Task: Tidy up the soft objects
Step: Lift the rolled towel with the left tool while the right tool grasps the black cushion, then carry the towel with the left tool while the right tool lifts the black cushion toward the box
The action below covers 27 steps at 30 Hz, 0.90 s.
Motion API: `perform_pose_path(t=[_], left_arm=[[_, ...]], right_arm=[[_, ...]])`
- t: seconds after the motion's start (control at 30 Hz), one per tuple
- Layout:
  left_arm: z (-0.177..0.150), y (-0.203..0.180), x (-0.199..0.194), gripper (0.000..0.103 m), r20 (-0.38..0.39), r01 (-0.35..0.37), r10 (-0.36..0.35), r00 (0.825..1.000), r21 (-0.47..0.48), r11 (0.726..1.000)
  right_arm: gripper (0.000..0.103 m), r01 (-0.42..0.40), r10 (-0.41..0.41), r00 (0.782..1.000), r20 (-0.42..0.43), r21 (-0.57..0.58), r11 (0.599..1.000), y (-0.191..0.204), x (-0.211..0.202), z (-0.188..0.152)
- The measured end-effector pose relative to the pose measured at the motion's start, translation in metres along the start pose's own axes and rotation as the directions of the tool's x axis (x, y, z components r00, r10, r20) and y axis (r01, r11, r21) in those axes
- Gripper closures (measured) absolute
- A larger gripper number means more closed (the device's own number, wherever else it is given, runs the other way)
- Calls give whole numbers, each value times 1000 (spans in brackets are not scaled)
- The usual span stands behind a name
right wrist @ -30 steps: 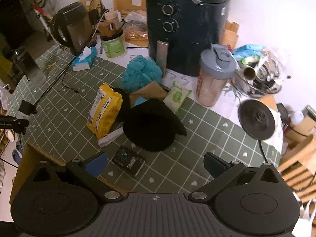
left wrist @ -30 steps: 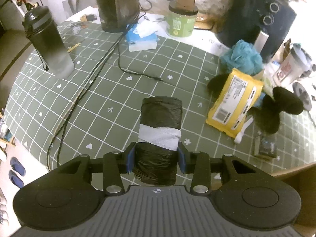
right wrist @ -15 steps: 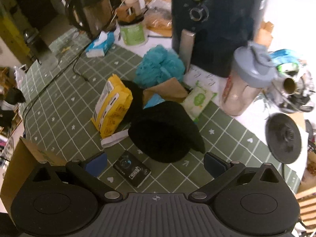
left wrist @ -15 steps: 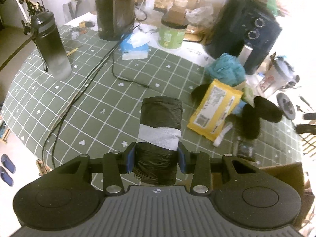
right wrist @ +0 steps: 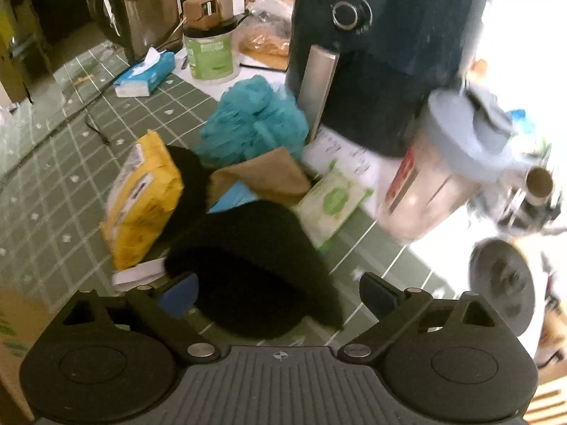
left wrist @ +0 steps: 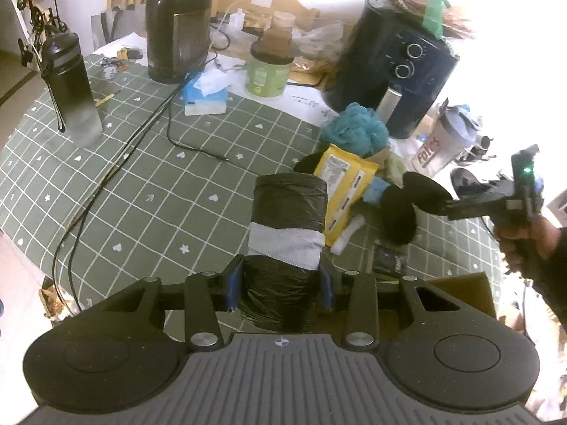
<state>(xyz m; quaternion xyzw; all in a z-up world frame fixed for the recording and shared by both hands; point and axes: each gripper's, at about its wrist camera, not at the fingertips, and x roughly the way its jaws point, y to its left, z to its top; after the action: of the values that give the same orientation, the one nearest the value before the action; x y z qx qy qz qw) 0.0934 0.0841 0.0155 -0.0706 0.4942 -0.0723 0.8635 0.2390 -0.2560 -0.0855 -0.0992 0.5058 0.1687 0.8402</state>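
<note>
My left gripper [left wrist: 281, 281] is shut on a black bag roll [left wrist: 288, 205] with a white band, held above the green checked tablecloth [left wrist: 159, 177]. A black hat [right wrist: 248, 265] lies on the cloth, and my right gripper [right wrist: 280, 288] hangs low over it. Its jaws are closing but still wide; the hat's brim sits between them and the pads do not press on it. Beside the hat lie a yellow soft pack [right wrist: 141, 198], a teal bath sponge [right wrist: 255, 120] and a green wipes pack [right wrist: 333, 202]. In the left wrist view a hand [left wrist: 521, 244] holds the right gripper's handle.
A dark air fryer [right wrist: 382, 53], a shaker bottle [right wrist: 439, 177], a kettle [left wrist: 177, 32] and a green tub [left wrist: 267, 74] crowd the back. A dark bottle [left wrist: 71, 85] stands left, and a cable [left wrist: 106, 177] crosses the cloth. A cardboard box [left wrist: 457, 290] sits at the near edge.
My left gripper has risen and drawn back with the roll. My right gripper has come down toward the black hat, which now lies between its jaws, and it has entered the left wrist view.
</note>
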Motion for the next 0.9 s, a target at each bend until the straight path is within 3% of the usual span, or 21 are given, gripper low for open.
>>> perform_pose_path(t=[0.07, 0.13, 0.2, 0.23, 0.27, 0.3, 0.63, 0.9], left_arm=[[-2, -1, -3, 62, 1, 7, -7, 1000, -7, 1000], [-5, -1, -5, 62, 5, 8, -8, 1000, -12, 1000], [-7, 0, -7, 62, 7, 7, -7, 1000, -18, 1000], [-8, 0, -8, 62, 6, 7, -6, 1000, -21, 1000], [-9, 0, -8, 62, 6, 5, -5, 1000, -22, 1000], [-10, 0, -9, 62, 5, 3, -3, 1000, -23, 1000], [-18, 2, -12, 62, -5, 0, 0, 1000, -35, 999], [-19, 0, -13, 62, -3, 5, -5, 1000, -29, 1000]], right_arm=[[7, 45, -45, 999, 3, -62, 997, 4, 9, 2], [18, 84, -86, 996, -6, -118, 989, 8, 21, 2], [46, 105, -111, 994, -24, -155, 982, 11, 31, 1], [55, 107, -114, 993, -32, -169, 980, 13, 35, 1], [71, 105, -113, 993, -36, -183, 978, 15, 36, 1], [80, 110, -119, 992, -35, -197, 974, 18, 36, 0], [88, 153, -174, 984, -39, -315, 937, 41, 32, -3], [89, 183, -197, 980, -28, -266, 947, 37, 21, -5]])
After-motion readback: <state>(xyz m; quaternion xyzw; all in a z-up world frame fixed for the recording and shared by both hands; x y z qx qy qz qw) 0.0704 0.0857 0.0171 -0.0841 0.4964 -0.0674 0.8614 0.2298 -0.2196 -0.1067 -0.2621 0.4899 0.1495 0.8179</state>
